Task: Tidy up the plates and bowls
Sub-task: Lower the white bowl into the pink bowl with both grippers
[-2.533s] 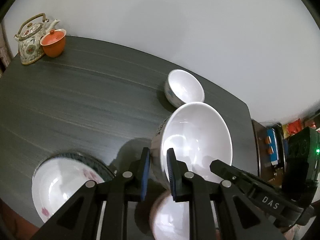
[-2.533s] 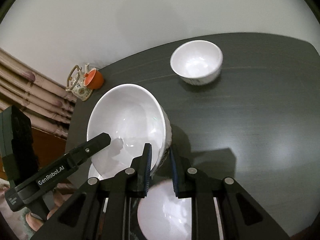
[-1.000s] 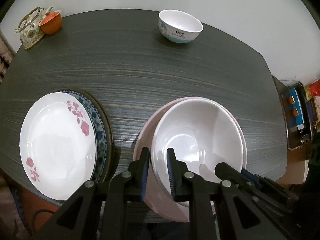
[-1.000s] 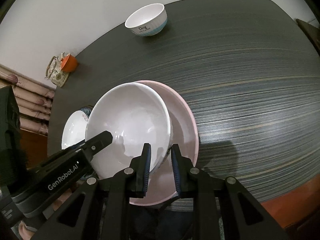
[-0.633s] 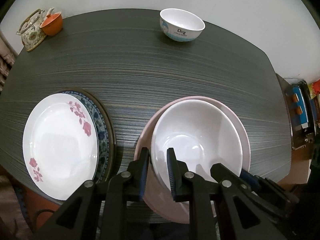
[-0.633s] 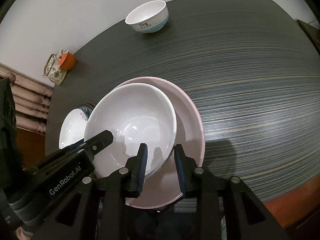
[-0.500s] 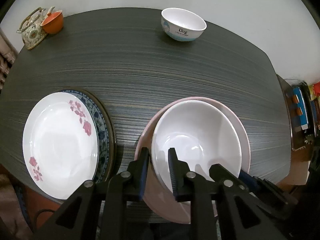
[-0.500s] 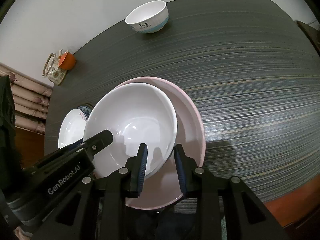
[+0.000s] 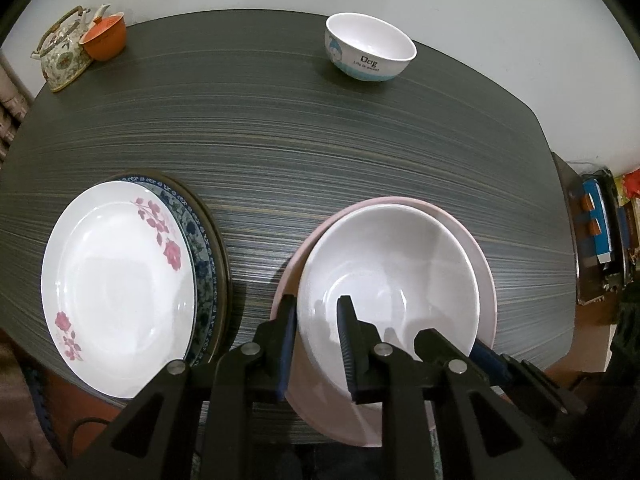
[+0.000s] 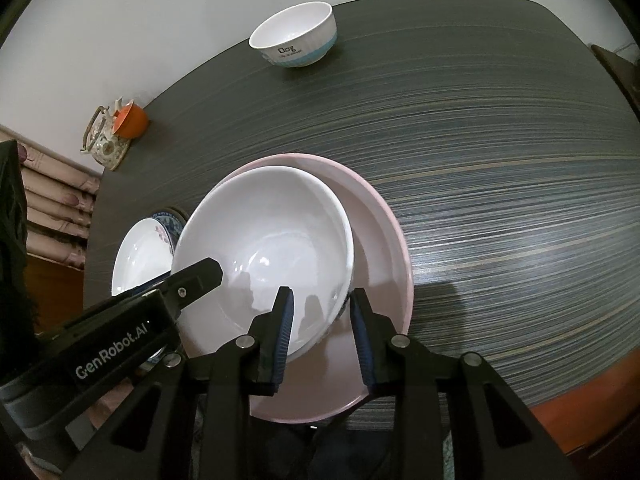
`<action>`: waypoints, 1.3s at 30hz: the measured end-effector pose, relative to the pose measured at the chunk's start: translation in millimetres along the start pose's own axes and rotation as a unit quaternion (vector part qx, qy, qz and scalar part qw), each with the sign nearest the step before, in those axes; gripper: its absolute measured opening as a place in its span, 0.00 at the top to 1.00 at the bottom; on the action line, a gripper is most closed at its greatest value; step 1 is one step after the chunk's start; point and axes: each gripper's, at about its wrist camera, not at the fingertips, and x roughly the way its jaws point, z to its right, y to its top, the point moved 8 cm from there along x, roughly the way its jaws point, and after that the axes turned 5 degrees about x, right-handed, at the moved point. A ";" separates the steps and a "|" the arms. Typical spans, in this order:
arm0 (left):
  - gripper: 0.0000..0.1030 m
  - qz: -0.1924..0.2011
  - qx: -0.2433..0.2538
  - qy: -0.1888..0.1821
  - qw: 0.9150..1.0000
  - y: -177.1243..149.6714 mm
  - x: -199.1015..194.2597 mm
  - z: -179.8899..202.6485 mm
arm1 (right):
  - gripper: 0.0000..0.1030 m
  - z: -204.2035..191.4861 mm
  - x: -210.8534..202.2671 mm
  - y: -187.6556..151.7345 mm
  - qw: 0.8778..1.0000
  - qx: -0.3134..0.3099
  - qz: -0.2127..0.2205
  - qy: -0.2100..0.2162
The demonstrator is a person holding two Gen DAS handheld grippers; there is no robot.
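Observation:
A large white bowl (image 9: 394, 272) (image 10: 268, 248) rests inside a pink plate (image 9: 486, 276) (image 10: 384, 256) at the table's near edge. My left gripper (image 9: 318, 322) is open and straddles the bowl's near left rim, one finger inside and one outside. My right gripper (image 10: 322, 314) is open and straddles the bowl's right rim the same way. A small white bowl marked "Dog" (image 9: 370, 48) (image 10: 296, 38) stands at the far side. A white plate with pink flowers (image 9: 116, 280) (image 10: 138, 254) lies on a blue patterned plate (image 9: 200, 240) at the left.
A floral teapot (image 9: 64, 56) (image 10: 104, 140) and an orange cup (image 9: 106, 38) (image 10: 132, 120) stand at the far left corner of the dark striped table (image 9: 280, 140) (image 10: 500, 160). A side cabinet with boxes (image 9: 600, 224) is to the right.
The large bowl came down from the air into the pink plate. Both grippers' jaws have since widened and let go of its rim.

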 end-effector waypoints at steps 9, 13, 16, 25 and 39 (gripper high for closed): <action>0.77 -0.006 -0.003 -0.008 1.000 1.2 0.5 0.7 | 0.72 2.3 -4.3 -0.9 1.000 0.003 -0.001 0.000; 0.77 -0.007 0.001 -0.007 1.000 1.4 0.8 1.3 | 0.72 3.8 -5.3 -0.2 1.000 0.006 0.000 0.001; 0.76 -0.009 0.003 -0.009 1.000 2.4 0.4 2.1 | 0.72 3.9 -6.1 0.1 1.000 0.004 0.000 0.001; 0.76 0.004 0.002 -0.017 1.000 6.3 -6.5 1.1 | 0.67 3.2 -12.2 2.3 1.000 0.005 0.010 0.005; 0.74 0.048 0.012 -0.039 0.998 14.4 -24.1 -0.1 | 0.65 2.9 -19.3 5.4 1.000 0.006 0.026 0.013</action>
